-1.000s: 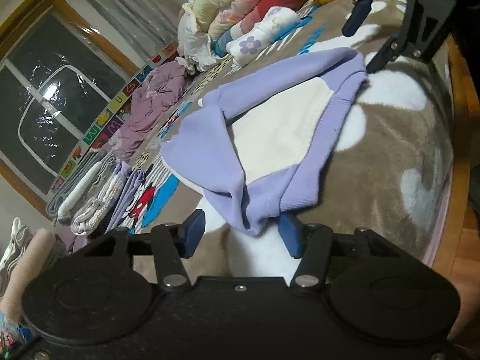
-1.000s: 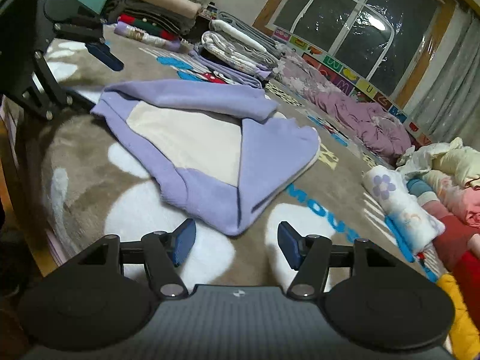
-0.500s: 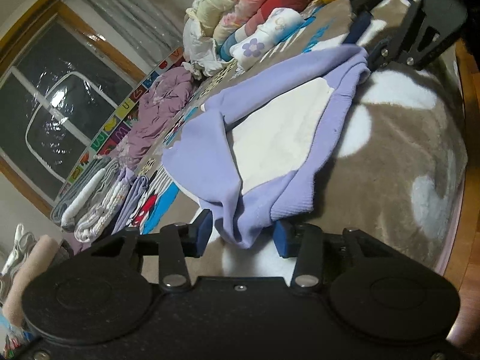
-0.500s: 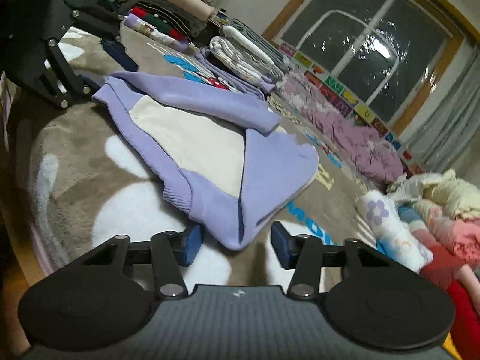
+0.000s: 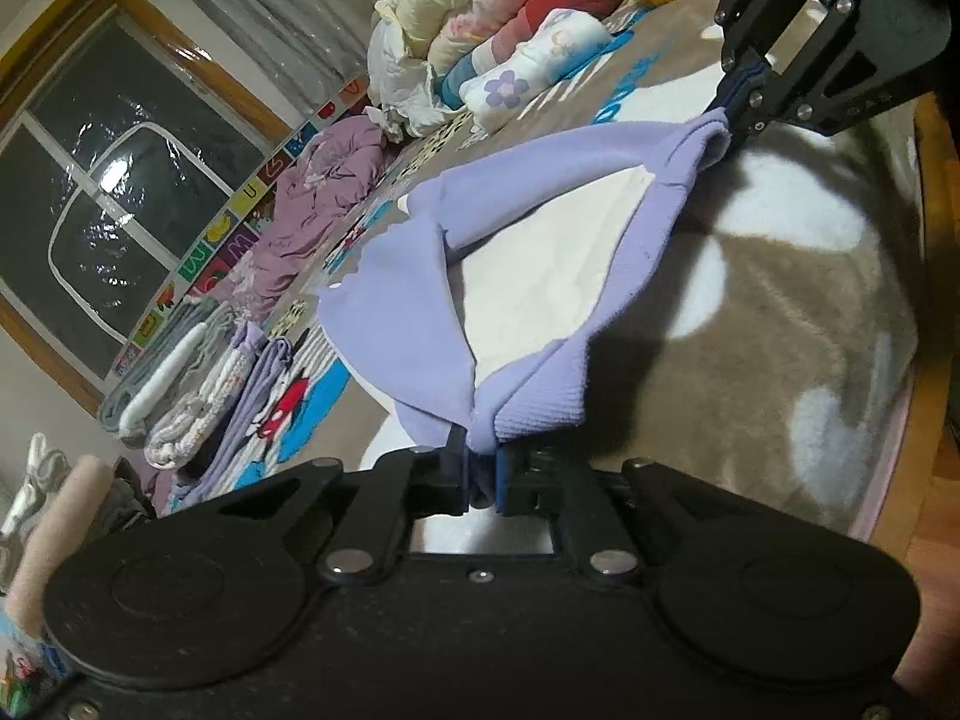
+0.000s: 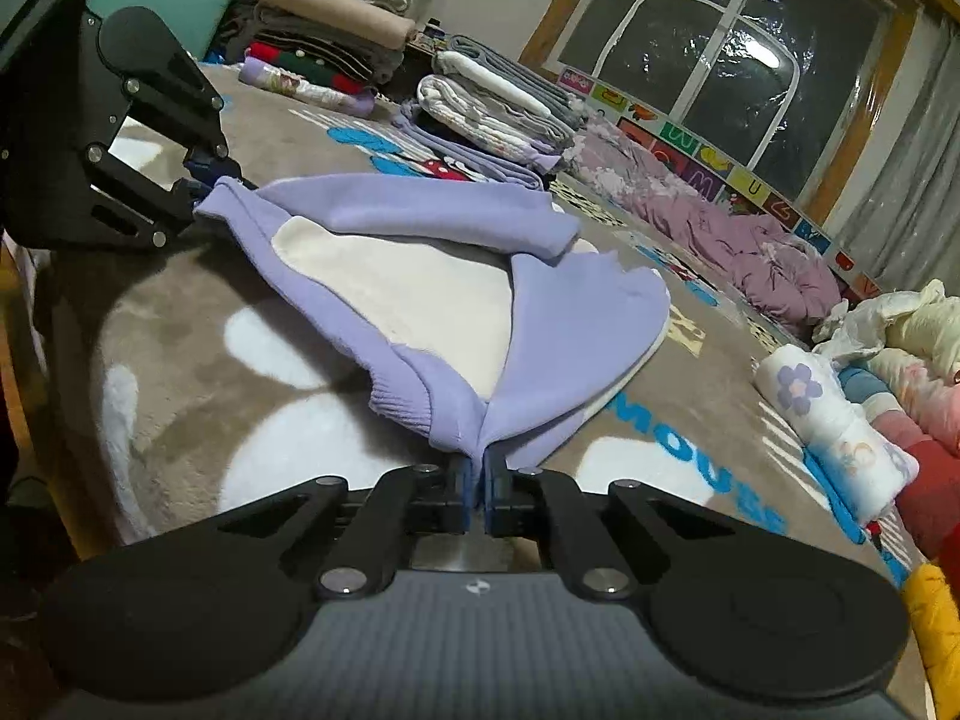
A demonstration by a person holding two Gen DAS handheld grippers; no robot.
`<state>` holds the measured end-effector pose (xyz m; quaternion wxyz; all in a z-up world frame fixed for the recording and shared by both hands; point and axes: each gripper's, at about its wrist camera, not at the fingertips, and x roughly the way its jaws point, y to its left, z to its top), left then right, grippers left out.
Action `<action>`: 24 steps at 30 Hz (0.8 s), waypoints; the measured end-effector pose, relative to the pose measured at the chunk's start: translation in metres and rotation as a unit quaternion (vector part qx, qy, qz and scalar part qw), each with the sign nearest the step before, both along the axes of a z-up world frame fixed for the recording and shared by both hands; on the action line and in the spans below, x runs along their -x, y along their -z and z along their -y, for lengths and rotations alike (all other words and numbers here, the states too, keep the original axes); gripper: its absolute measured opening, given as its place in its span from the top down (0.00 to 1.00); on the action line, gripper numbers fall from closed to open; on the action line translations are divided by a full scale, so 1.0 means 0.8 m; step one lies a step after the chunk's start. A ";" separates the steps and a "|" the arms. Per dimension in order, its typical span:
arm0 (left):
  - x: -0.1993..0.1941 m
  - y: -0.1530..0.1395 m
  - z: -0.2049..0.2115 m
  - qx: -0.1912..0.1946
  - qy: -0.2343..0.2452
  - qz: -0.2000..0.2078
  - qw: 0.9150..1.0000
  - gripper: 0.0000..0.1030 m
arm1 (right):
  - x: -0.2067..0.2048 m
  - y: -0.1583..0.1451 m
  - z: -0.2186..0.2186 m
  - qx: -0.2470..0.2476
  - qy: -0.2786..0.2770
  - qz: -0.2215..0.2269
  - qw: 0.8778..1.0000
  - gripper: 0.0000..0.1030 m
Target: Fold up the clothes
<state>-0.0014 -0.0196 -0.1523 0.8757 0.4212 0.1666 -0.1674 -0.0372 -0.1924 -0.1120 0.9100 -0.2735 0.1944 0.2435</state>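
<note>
A lilac and cream sweater (image 5: pixel 540 276) lies partly folded on the brown blanket (image 5: pixel 780 324), its sleeves laid across the body. My left gripper (image 5: pixel 482 471) is shut on one hem corner, cloth pinched between the blue pads. My right gripper (image 6: pixel 478 483) is shut on the other hem corner of the same sweater (image 6: pixel 420 300). Each gripper shows in the other's view: the right gripper (image 5: pixel 741 102) at the far corner, the left gripper (image 6: pixel 204 177) likewise. The hem hangs slightly lifted between them.
Folded stacks (image 6: pixel 498 108) and a lilac heap (image 6: pixel 732 246) line the window side. Rolled and piled clothes (image 5: pixel 516 60) lie at the far end. A taller pile of folded garments (image 6: pixel 324 42) stands in the corner. The bed's wooden edge (image 5: pixel 936 360) runs beside me.
Both grippers have moved in onto the sweater's hem corners and shut on them. The hem now lifts off the blanket at both corners.
</note>
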 end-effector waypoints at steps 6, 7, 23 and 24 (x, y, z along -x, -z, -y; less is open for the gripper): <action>0.034 -0.041 -0.014 0.034 0.015 -0.017 0.999 0.96 | 0.043 -0.027 0.009 -0.015 -0.013 0.018 1.000 0.95; 0.038 -0.047 -0.018 0.047 0.017 -0.022 0.999 0.95 | 0.050 -0.036 0.013 -0.024 -0.013 0.025 0.999 0.95; -0.041 -0.129 -0.052 0.251 0.017 -0.100 0.963 0.93 | 0.024 -0.086 0.046 -0.107 0.004 0.062 0.992 0.95; -0.051 -0.131 -0.055 0.258 0.016 -0.106 0.960 0.93 | 0.015 -0.086 0.047 -0.111 0.004 0.057 0.992 0.95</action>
